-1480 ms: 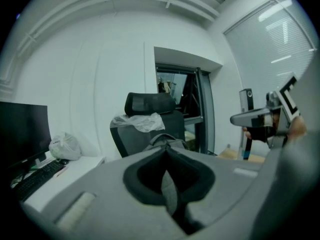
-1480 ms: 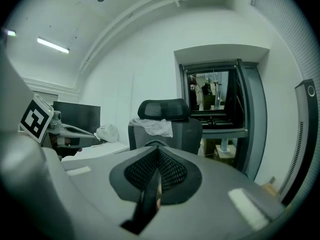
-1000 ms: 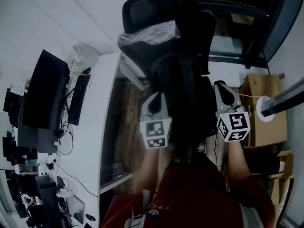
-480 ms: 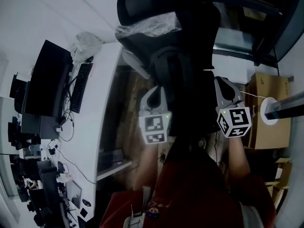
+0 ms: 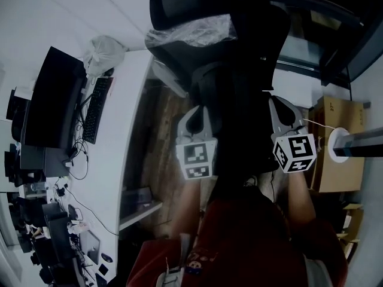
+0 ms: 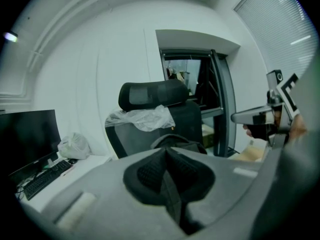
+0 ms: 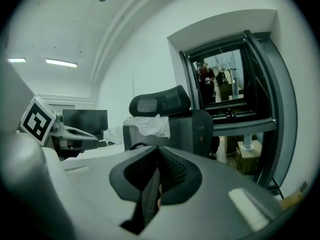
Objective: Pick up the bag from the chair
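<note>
Left gripper (image 5: 198, 110), right gripper (image 5: 277, 100) nearer chair (image 5: 179, 8) than before, jaws together, empty; bag (image 5: 234, 94) ahead between them.

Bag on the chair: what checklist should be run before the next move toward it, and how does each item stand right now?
1. The bag sits on the chair, in view: ok.
2. Jaws of the left gripper apart for a grasp: not ok, they are together with nothing between them.
3. Jaws of the right gripper apart: not ok, together and empty.
4. Both grippers aimed at the chair: ok, the head view shows one at each side of the bag.
5. Top handle in sight: ok, a loop shows above the jaws in the left gripper view.
6. The plastic sheet on the chair back clear of the bag: cannot tell.
</note>
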